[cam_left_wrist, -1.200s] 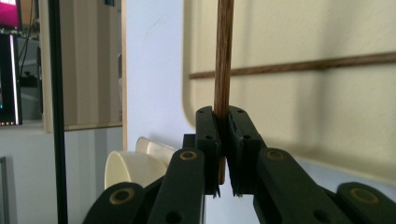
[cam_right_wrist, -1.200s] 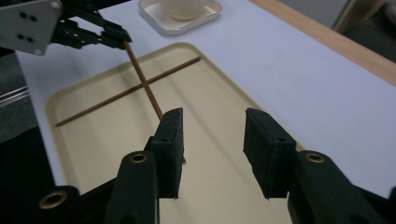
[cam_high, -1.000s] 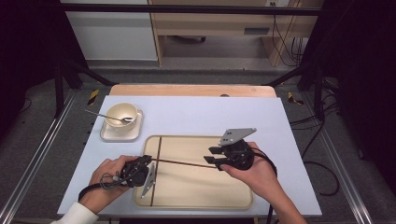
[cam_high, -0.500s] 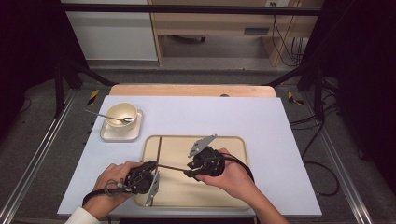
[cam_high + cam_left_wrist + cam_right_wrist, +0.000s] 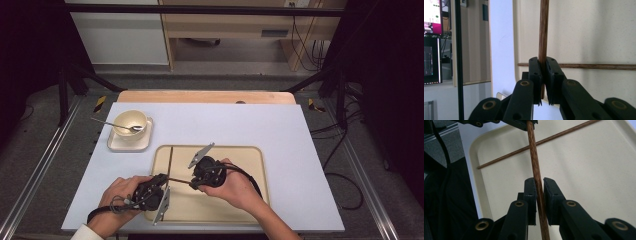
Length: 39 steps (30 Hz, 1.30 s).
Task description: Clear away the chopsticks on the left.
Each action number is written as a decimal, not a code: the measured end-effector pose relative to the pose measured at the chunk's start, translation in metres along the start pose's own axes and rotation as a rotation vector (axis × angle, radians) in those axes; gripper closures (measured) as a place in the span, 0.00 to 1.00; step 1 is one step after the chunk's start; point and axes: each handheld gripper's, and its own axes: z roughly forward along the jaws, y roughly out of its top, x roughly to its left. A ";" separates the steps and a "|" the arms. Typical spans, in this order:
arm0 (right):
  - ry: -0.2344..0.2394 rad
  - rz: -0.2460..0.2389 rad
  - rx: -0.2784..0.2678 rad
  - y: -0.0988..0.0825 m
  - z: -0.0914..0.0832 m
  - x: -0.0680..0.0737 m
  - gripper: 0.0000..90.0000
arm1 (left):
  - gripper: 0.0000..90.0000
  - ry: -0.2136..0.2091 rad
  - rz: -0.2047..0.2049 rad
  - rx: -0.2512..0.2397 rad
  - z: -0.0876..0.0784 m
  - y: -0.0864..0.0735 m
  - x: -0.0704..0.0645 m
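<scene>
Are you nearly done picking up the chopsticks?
One chopstick is already up, pinched by the left gripper. Right now the right gripper, whose jaws have just been closing, takes that same stick. The second chopstick lies on the tray, so that one is left.

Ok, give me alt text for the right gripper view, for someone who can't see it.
The right gripper has just been closing its two black jaws on a brown chopstick that runs up to the left gripper at the top edge. Below lies a beige tray with a second chopstick flat on it.
</scene>
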 end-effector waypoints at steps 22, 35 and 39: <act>-0.122 0.162 -0.047 -0.007 0.014 -0.014 0.94 | 0.34 0.213 -1.189 -0.159 -0.046 -0.084 -0.034; -0.244 0.239 0.001 -0.002 0.034 -0.030 0.94 | 0.33 0.233 -1.283 -0.118 -0.047 -0.104 -0.039; -0.246 0.267 0.006 0.000 0.038 -0.037 0.94 | 0.33 0.230 -1.285 -0.116 -0.046 -0.104 -0.040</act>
